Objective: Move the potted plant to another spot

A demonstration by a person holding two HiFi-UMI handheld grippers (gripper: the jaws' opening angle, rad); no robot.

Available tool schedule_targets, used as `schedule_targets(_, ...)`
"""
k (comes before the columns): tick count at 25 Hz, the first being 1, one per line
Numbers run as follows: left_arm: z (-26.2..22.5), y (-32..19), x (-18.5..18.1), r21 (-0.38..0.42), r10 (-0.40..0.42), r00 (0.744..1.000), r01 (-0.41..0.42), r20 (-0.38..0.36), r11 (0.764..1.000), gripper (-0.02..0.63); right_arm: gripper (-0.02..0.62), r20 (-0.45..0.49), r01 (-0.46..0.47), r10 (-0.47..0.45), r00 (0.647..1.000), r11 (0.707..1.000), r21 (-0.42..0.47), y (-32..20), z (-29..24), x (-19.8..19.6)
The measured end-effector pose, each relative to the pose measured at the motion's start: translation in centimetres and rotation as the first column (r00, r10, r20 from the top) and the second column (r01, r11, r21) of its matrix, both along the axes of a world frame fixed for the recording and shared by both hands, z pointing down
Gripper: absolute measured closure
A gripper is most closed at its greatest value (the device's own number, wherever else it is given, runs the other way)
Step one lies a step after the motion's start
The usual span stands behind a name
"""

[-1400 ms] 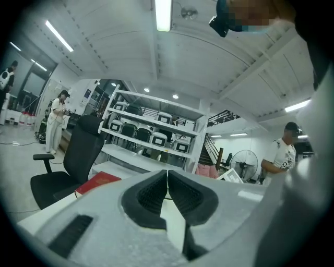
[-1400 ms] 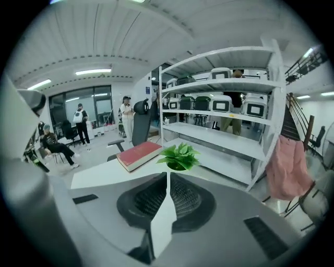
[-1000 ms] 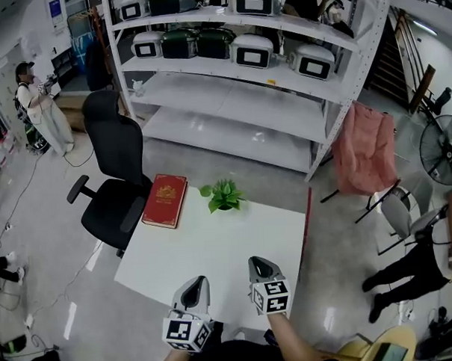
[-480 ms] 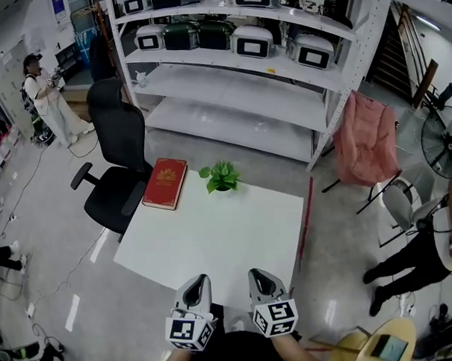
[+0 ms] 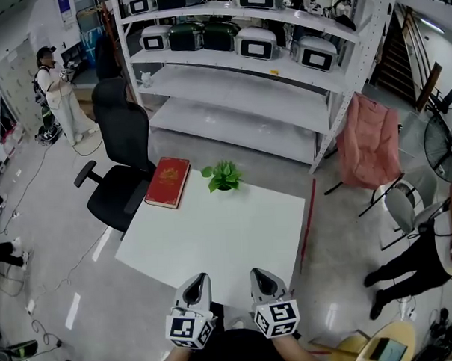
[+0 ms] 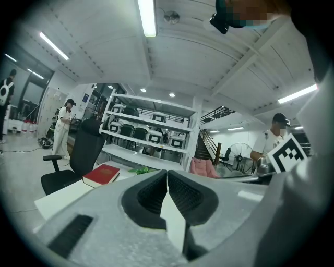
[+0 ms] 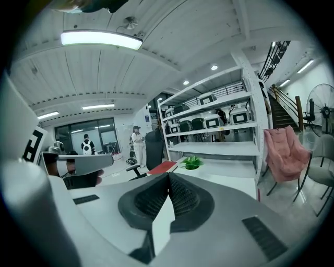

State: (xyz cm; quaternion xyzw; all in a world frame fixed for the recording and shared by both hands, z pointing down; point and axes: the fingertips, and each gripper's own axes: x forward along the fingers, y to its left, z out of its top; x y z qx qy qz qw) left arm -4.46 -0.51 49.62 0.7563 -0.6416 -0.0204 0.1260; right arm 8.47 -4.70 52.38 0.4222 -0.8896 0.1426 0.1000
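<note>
Green potted plant point(image 5: 223, 176) sits at the tabletop's point(image 5: 221, 243) far edge
left gripper point(image 5: 194, 280) and right gripper point(image 5: 260, 275) hang at the near edge, well apart from it; both jaws closed, empty

potted plant point(image 5: 223, 175): green | book point(image 5: 167, 181): red | table point(image 5: 236, 243): white | chair point(image 5: 121, 173): black

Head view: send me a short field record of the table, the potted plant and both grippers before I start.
table: white, book and plant at its far edge
potted plant: upright, untouched
red book: left of the plant, apart from it
left gripper: shut, empty, at the near edge
right gripper: shut, empty, at the near edge
task: not yet begun
</note>
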Motion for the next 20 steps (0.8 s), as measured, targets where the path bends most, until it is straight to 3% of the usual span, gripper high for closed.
schedule_targets(20, -0.17, -0.98, 0.03, -0.023, -0.02, 0.999, 0.019, -0.029, 1.0, 0.583, 0.583, 0.003, 0.018, -0.018, 1.0, 1.0, 0.018, -0.67, -0.76, -0.25)
